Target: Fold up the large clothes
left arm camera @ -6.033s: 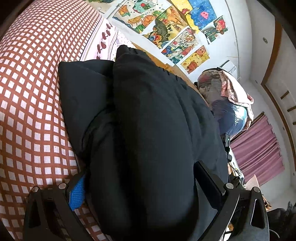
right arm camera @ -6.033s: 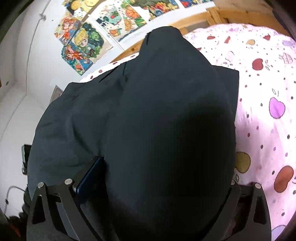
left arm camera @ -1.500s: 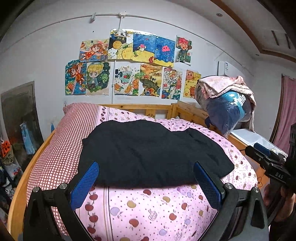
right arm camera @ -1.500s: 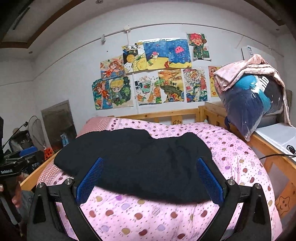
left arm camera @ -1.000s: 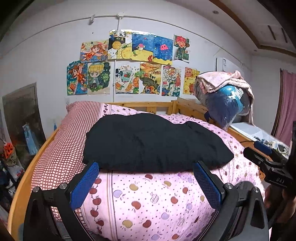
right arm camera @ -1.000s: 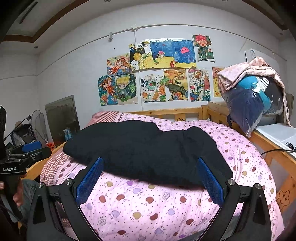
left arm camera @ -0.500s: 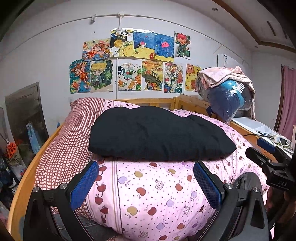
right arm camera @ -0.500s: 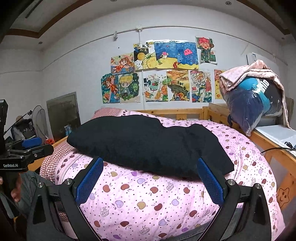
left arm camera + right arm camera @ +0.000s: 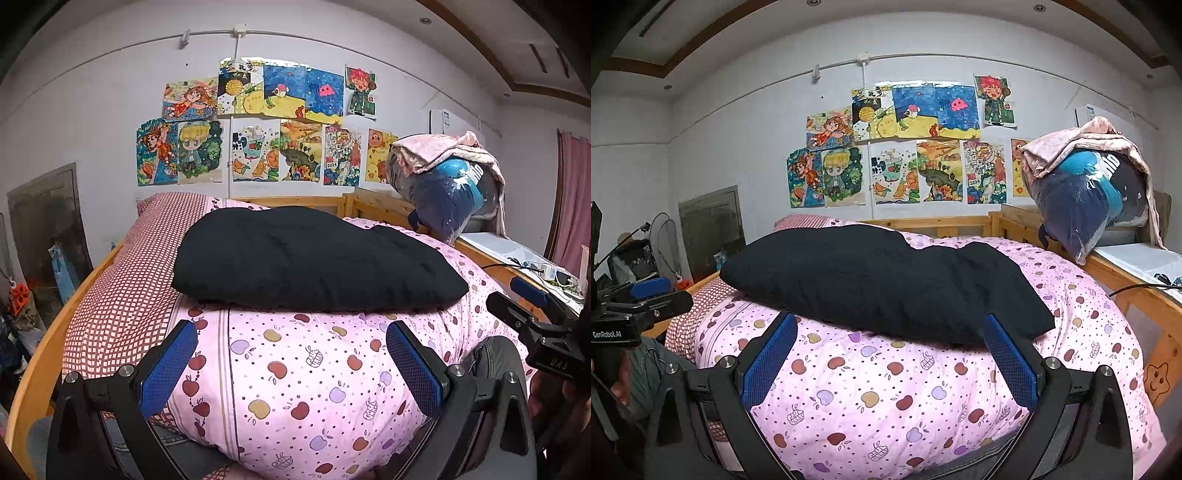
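Left wrist view: the folded black fabric garment (image 9: 314,258) lies as one thick flat bundle on top of the pink apple-print quilt (image 9: 314,376), well back from the left gripper (image 9: 291,362), whose blue-padded jaws stand wide apart w/ nothing between them, only quilt showing in the gap. Left of the garment a red-and-white checked cover (image 9: 125,280) runs along the wooden bed frame (image 9: 48,354); behind the garment, the wall of children's drawings (image 9: 258,129); right of the garment, a plastic-wrapped blue bundle under a pink blanket (image 9: 447,184). The right gripper body shows at the right edge of this view, apart from the garment. Right wrist view: same garment (image 9: 882,280), its near right corner reaching just behind the upper tip of the right-hand pad, but not pinched; the right gripper (image 9: 890,362) is spread wide & empty, held off the bed's near side. Left of the garment, the other tool & a person's hand are partly visible at the frame edge. Judgement: the fold looks done, or nearly so — edges roughly stacked, both claws released & clear of the cloth, so the step in hand reads as backing off / checking the result. If another fold is wanted, next move calls for both grippers to come forward to the garment's near edge, pinch a corner each, & carry it over evenly; soft thick cloth may slump or spring open.
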Motion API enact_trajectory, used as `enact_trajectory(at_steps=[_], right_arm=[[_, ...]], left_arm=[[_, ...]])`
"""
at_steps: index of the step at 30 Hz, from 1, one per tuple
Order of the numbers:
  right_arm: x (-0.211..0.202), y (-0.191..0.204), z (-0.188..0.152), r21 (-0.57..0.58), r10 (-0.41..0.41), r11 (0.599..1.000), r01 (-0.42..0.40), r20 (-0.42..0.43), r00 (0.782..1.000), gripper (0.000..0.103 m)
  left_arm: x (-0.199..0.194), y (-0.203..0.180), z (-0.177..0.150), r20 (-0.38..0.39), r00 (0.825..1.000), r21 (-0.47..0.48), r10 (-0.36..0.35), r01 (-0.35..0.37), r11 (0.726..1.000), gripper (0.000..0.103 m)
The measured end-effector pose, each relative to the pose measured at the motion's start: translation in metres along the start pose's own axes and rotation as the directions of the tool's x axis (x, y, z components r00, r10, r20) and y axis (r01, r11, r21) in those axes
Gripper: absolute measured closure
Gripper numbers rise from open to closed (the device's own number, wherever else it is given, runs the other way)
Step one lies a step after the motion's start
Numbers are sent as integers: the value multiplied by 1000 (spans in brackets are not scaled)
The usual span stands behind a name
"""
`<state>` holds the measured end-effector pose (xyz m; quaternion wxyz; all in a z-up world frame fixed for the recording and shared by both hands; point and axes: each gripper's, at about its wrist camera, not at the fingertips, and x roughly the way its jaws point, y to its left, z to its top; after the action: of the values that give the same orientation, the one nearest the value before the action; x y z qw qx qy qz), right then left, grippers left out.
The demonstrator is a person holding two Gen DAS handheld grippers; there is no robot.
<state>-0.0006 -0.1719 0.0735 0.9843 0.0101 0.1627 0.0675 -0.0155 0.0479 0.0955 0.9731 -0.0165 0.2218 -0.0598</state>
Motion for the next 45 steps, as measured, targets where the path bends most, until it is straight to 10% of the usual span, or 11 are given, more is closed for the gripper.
enact_trajectory(at_steps=[45], right_arm=[[-4, 0, -5, -6, -43, 999, 43, 42, 998, 4]], left_arm=[[2, -5, -5, 26, 1000, -23, -6, 6, 1000, 0]])
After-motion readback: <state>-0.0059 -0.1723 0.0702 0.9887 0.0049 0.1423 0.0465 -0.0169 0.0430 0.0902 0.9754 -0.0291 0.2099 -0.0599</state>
